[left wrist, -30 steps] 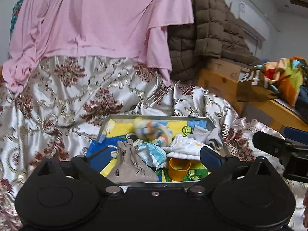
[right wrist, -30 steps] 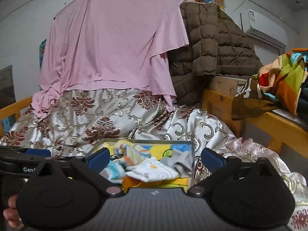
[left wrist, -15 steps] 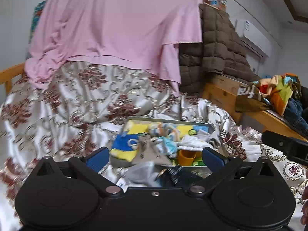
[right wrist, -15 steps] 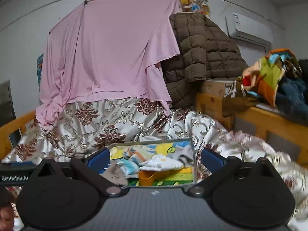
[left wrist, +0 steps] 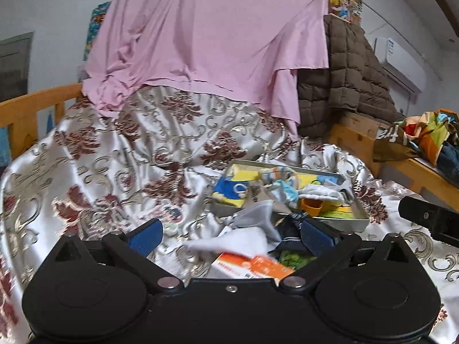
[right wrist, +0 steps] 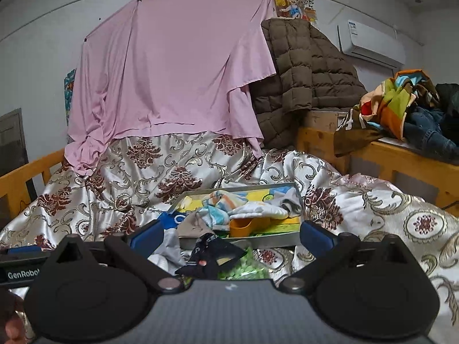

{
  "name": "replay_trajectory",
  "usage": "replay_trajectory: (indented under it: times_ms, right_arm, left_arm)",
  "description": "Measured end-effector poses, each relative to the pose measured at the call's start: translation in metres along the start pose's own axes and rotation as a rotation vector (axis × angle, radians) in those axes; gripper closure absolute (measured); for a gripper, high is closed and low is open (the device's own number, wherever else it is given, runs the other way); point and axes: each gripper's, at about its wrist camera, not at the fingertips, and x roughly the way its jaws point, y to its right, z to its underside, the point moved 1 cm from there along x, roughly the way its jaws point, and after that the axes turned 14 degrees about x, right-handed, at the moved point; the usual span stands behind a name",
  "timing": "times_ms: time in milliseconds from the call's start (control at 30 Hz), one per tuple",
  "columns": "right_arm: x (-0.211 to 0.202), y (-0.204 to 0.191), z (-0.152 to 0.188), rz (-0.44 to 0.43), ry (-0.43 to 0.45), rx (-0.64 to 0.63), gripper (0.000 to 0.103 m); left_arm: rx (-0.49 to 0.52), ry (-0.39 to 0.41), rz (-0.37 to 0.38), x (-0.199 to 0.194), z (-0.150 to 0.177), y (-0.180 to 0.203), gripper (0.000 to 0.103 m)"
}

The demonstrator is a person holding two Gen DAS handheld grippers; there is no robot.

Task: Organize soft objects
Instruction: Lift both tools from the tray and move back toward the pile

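Left gripper (left wrist: 231, 236) stood with its blue-padded fingers (left wrist: 145, 236) spread wide and nothing between them, hovering over the patterned satin bedspread (left wrist: 94, 172). Just ahead of the fingertips lay a loose pile: a grey-white cloth (left wrist: 249, 229), a dark sock (left wrist: 289, 230) beside the right finger, and nearer the gripper body a blurred orange-and-white packet (left wrist: 255, 263) with something green (left wrist: 292, 258) beside it. Beyond the pile sat a shallow metal tray (left wrist: 338, 220) holding small soft items, among them a striped bundle (left wrist: 279, 179), a white cloth and an orange cup (left wrist: 311, 205). Far ahead a pink sheet (left wrist: 206, 34) hung over the bedspread. The other gripper's black body showed at the right edge.

Right gripper (right wrist: 229, 235) was likewise wide open and empty. Between its fingers and close in lay the dark sock (right wrist: 212, 255), touching a green bag (right wrist: 243, 269), with the grey-white cloth (right wrist: 169, 246) by the left finger. Straight ahead, just past these, stood the tray (right wrist: 258, 240) with the striped bundle (right wrist: 218, 200), a white cloth (right wrist: 258, 210) and the orange cup (right wrist: 243, 226). A brown quilted jacket (right wrist: 304, 66) hung ahead to the right, beside the pink sheet (right wrist: 172, 71).
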Motion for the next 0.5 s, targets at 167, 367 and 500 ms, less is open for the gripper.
replay_trajectory:
  times_ms: [167, 367, 500]
  right_arm:
    - [-0.006, -0.002, 0.01, 0.0, 0.008, -0.007, 0.0]
    - [-0.005, 0.001, 0.024, 0.005, 0.011, -0.014, 0.0]
    - [-0.001, 0.005, 0.036, -0.003, 0.004, -0.014, 0.0]
  left_arm:
    - [-0.029, -0.016, -0.024, -0.005, 0.004, -0.006, 0.001]
    - [-0.037, -0.038, -0.063, -0.006, 0.011, -0.01, 0.001]
    - [-0.033, -0.081, -0.097, -0.002, 0.023, -0.014, 0.001]
